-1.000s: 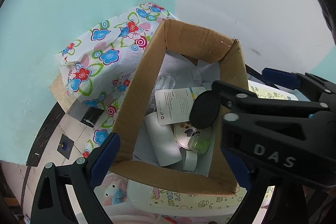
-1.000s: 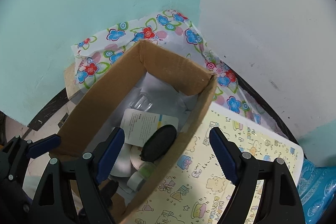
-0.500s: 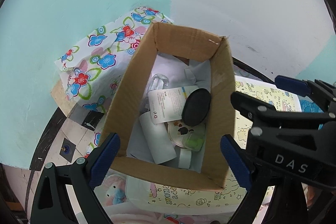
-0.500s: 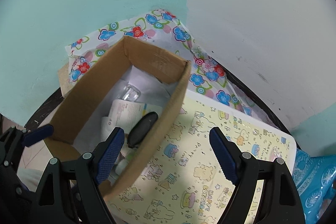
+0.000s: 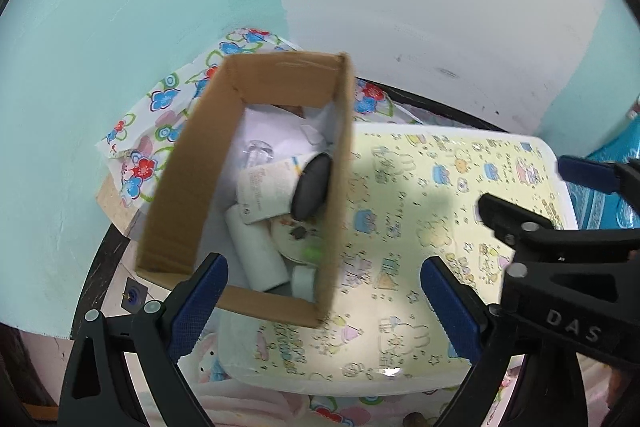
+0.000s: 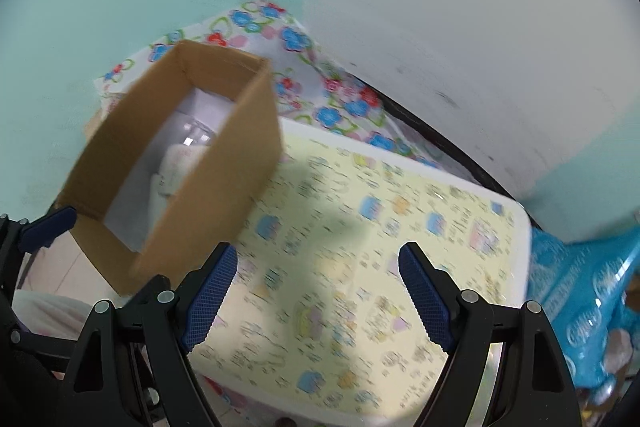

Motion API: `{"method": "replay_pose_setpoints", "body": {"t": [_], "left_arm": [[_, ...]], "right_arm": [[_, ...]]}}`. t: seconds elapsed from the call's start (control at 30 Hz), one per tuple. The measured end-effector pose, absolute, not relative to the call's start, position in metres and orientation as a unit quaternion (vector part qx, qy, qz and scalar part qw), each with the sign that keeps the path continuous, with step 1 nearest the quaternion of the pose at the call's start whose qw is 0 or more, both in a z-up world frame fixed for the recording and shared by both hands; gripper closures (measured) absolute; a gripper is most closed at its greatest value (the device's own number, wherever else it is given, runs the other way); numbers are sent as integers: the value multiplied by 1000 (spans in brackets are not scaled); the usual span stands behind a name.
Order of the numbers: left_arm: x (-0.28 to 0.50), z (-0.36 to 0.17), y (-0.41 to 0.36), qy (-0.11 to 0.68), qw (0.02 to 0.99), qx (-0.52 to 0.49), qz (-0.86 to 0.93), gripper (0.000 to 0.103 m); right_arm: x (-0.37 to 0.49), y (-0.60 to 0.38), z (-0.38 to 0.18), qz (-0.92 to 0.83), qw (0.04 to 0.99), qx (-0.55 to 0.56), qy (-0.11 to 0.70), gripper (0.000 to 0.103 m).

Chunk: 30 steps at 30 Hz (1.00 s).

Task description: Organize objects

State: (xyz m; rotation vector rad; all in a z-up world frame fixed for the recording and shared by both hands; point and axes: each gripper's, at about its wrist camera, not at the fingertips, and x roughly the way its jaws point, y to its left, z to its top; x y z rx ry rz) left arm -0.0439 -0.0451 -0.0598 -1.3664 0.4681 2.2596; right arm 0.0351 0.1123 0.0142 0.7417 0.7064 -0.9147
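Hovering wide open & empty, left tool [image 5: 322, 291] and right tool [image 6: 316, 291] face the cardboard box [image 5: 180, 195] on the worktop's [image 5: 440, 211] left edge; box likely light, thin walls bend, so pinch a rim, not the jumbled bits inside

one cardboard box [image 5: 182, 187], two white rolls [image 5: 258, 251], one black case [image 5: 313, 185]

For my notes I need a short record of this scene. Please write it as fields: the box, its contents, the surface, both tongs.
box: open cardboard box, at the left edge of the table
contents: black oval object, white roll, printed paper, other small items
surface: yellow cartoon-print table
left tongs: open, empty
right tongs: open, empty
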Motion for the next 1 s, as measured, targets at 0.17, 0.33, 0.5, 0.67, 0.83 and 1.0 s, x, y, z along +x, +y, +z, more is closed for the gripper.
{"method": "replay_pose_setpoints", "body": {"t": [0.17, 0.33, 0.5, 0.67, 0.83, 1.0], "left_arm": [[-21, -61, -29, 168, 228, -496, 821, 5], [1, -55, -21, 179, 227, -484, 826, 5], [20, -46, -20, 179, 224, -476, 831, 5], [32, -34, -17, 180, 227, -468, 835, 5], [43, -20, -13, 186, 232, -456, 838, 5], [50, -8, -13, 183, 236, -451, 841, 4]], "right_arm": [[5, 129, 8, -454, 760, 337, 321, 18], [-25, 145, 1, -470, 751, 351, 302, 18], [-52, 167, 2, -475, 751, 363, 279, 18], [-76, 182, 6, -496, 743, 365, 263, 18], [-95, 193, 10, -510, 733, 382, 238, 18], [-107, 203, 20, -528, 727, 377, 223, 18]]}}
